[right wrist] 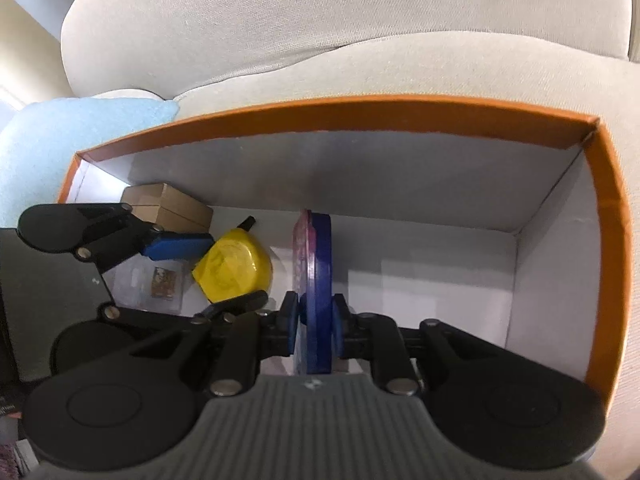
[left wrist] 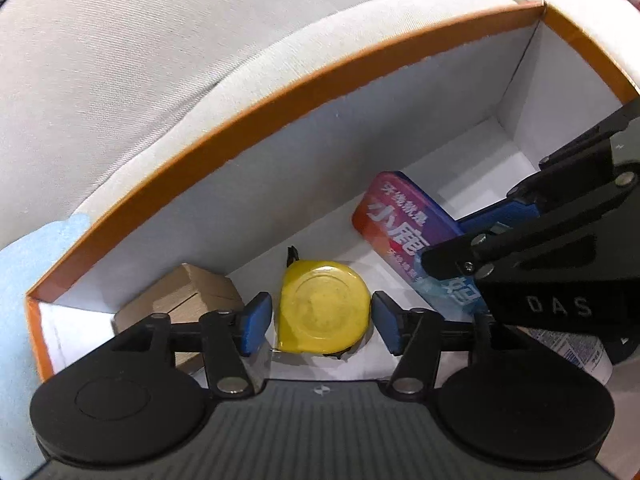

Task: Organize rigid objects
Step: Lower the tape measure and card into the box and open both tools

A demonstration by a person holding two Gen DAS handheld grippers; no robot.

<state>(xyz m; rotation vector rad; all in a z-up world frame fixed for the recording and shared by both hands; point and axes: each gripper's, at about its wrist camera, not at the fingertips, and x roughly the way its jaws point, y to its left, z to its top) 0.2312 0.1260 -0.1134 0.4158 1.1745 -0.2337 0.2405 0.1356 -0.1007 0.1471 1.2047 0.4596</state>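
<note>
Currently both of your grippers point steeply down into the orange-rimmed box (right wrist: 400, 114), which sits on a beige fabric cushion (right wrist: 360, 20).

Left gripper (left wrist: 322, 320): its blue pads (left wrist: 256, 322) stand one on each side of the yellow tape measure (left wrist: 324, 312). A narrow gap shows between each pad and the yellow casing, so the jaws are open and exert no grip. The tape measure lies flat on the white box floor, near the far wall, with its black tab pointing toward that wall. Just to its left, a small brown cardboard carton (left wrist: 180, 300) occupies the far-left corner of the box.

Right gripper (right wrist: 316, 330): its jaws are nearly closed around the blue tin (right wrist: 318, 264), one pad on each flat face. The tin stands on edge, reaching away from you toward the far wall. Whether the pads press on it or have just let go cannot be told from the wrist view. In the left wrist view, the tin's printed purple-and-red face (left wrist: 404, 232) tilts toward the tape measure, which lies just beside it on the left.

A flat clear packet (right wrist: 152, 280) lies on the floor near the left wall, under the left gripper's linkage. The right half of the box floor is bare. A light blue cloth (right wrist: 60, 140) lies outside the box at its far-left corner.
</note>
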